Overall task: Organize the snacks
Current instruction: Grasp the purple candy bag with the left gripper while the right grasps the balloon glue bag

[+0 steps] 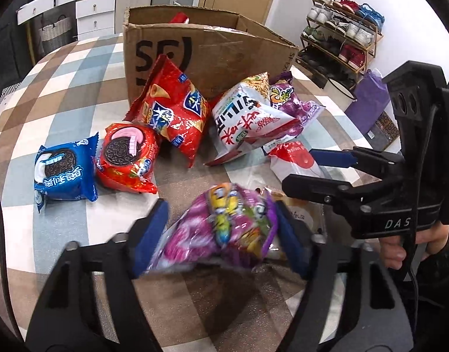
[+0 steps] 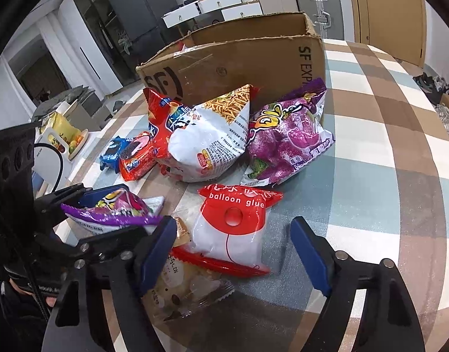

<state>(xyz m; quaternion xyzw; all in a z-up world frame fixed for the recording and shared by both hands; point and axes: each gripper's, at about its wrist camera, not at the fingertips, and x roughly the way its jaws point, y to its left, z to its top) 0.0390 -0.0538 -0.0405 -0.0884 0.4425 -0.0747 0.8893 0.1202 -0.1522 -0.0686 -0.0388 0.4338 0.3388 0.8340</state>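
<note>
Left hand-held gripper point(image 1: 221, 234) clamped on purple snack bag point(image 1: 224, 226); red packet point(image 1: 179, 17) inside cardboard box point(image 1: 224, 55).

Two Oreo packs point(image 1: 65, 173), one blue and one red point(image 1: 127, 158). Two purple candy bags point(image 2: 286, 140) point(image 1: 224, 226). One red chip bag point(image 1: 177, 111), one white noodle-snack bag point(image 1: 245, 117), one balloon-glue pack point(image 2: 233, 226), one clear pastry pack point(image 2: 183, 290), one cardboard box point(image 1: 224, 58).
</note>
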